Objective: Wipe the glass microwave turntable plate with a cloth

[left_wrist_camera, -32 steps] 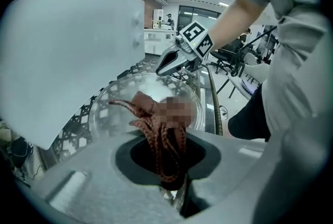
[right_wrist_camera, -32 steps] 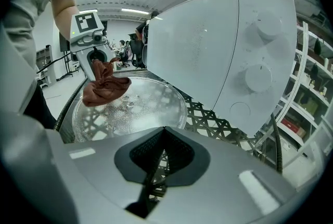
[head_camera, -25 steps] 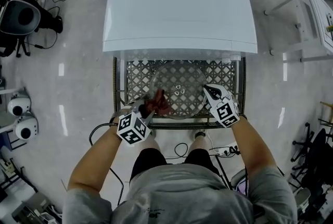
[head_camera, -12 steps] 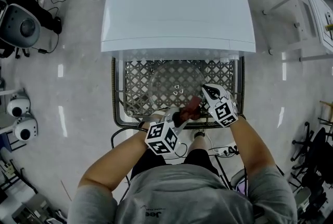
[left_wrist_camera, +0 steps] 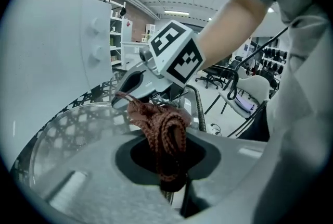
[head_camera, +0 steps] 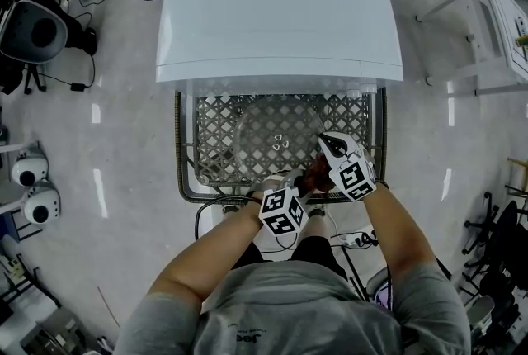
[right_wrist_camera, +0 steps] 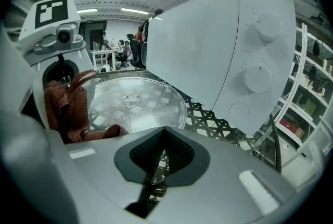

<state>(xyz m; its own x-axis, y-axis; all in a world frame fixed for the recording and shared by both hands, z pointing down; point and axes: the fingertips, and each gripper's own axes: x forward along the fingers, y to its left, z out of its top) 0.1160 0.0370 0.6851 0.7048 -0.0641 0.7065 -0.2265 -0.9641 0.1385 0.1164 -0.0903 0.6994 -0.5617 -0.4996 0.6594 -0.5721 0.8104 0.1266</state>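
Both tongs meet at the near-right rim of the glass plate [head_camera: 274, 135], the part of it closest to the person. The left tongs [left_wrist_camera: 171, 178] are clamped on a reddish-brown cloth [left_wrist_camera: 162, 132], which bunches out of them against that rim, just beside the right tongs [right_wrist_camera: 164, 139]. Those are drawn together to a thin slit right at the plate's edge. Whether they nip the glass I cannot tell, though they look placed to steady it. The plate lies flat on a wire rack [head_camera: 216, 126], with a white microwave [head_camera: 280, 11] just beyond its far side.

The wipe appears to be working this near edge. To do it well, press the cloth flat on the glass and sweep in overlapping arcs from this rim towards the plate's centre and far side. Steady the plate so it does not skate on the lattice, and let only cloth, never bare tips, touch the glass.
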